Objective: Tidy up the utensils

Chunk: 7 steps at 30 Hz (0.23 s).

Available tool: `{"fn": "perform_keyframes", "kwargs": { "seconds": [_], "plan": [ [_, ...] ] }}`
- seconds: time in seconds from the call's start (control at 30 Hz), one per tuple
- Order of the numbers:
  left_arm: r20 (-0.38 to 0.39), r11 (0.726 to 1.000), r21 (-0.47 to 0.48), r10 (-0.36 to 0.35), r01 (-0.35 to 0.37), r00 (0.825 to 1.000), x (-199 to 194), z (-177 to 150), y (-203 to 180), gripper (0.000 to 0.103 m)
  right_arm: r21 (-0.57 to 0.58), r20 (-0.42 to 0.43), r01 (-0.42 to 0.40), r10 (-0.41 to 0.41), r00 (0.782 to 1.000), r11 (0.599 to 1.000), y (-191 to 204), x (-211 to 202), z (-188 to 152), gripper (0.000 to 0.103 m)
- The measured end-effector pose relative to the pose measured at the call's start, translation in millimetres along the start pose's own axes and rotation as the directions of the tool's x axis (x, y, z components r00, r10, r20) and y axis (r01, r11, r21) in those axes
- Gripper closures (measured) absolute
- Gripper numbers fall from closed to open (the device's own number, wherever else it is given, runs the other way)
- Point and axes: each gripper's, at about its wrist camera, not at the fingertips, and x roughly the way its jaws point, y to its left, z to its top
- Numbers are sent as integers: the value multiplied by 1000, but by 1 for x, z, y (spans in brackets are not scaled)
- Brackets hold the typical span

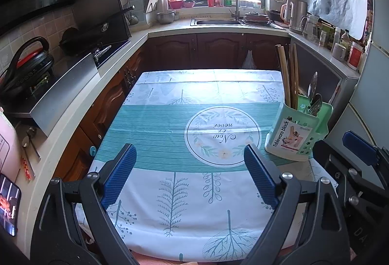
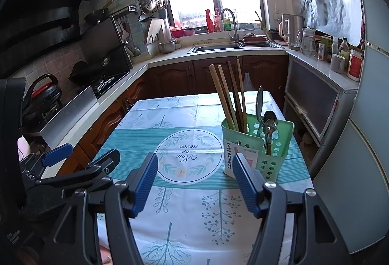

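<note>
A green utensil holder (image 1: 297,133) labelled "Tableware block" stands on the right side of the table; it also shows in the right wrist view (image 2: 257,150). Wooden chopsticks (image 2: 228,97) stand in its near compartment and metal spoons (image 2: 267,126) in its far one. My left gripper (image 1: 190,155) is open and empty, low over the table's near middle, left of the holder. My right gripper (image 2: 195,165) is open and empty, just in front of the holder. Each gripper shows at the edge of the other's view.
The table (image 1: 170,119) has a teal and white cloth with a round print. Counters run along the left (image 1: 73,104), far side and right. A sink (image 2: 216,47) lies under the window. A grey cabinet (image 2: 313,104) stands right of the table.
</note>
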Motion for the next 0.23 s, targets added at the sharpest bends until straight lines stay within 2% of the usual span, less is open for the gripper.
{"fn": "perform_keyframes", "kwargs": {
  "seconds": [0.23],
  "plan": [
    [-30, 1000, 6, 1, -1, 1000, 6, -2, 3, 14, 3, -7, -7, 7, 1000, 1000, 0, 4, 0, 39]
  ]
}}
